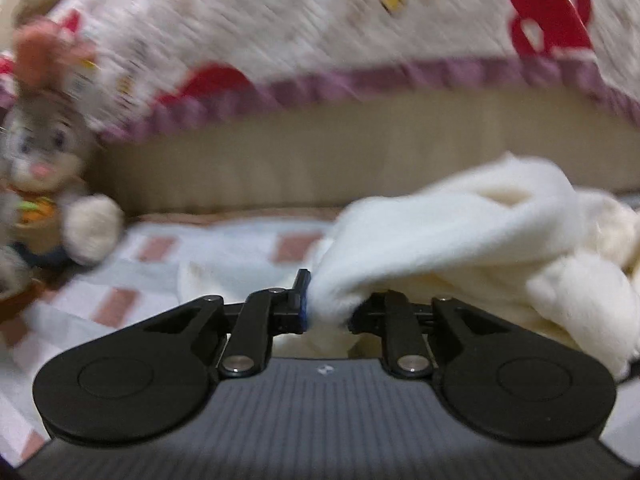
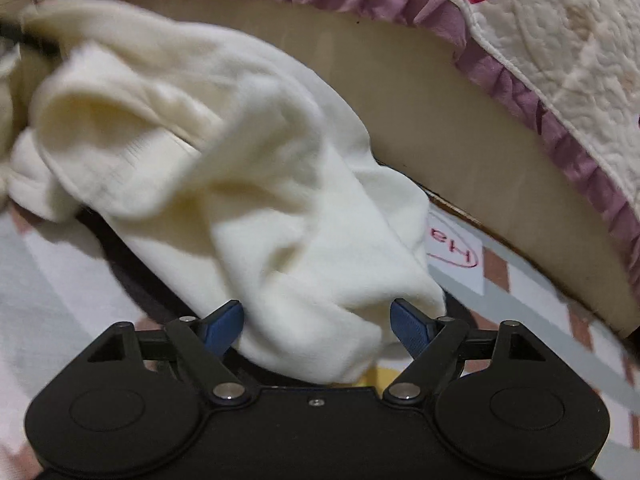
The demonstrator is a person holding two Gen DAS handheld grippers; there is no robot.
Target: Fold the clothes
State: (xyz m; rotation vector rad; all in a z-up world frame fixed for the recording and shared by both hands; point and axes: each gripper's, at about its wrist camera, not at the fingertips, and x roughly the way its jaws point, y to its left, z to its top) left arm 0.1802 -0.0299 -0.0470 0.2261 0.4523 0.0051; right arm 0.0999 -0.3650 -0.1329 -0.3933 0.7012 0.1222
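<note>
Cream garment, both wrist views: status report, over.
Left hand-held gripper shut on cream garment. Right hand-held gripper open, cloth between jaws. Plush rabbit beside, clear.

Soft indoor light, motion blur, fisheye warp

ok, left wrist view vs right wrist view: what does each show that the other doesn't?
Left wrist only: the left tool shut on a pinch of the cream garment, and a plush rabbit in full at the left, on the checked sheet.

Right wrist only: the right tool open, garment cloth lying between its blue pads without being pinched, plus a white paper label with red handwriting.

Both: the cream garment, the checked sheet, the beige bed side and the quilt with a purple frill.
</note>
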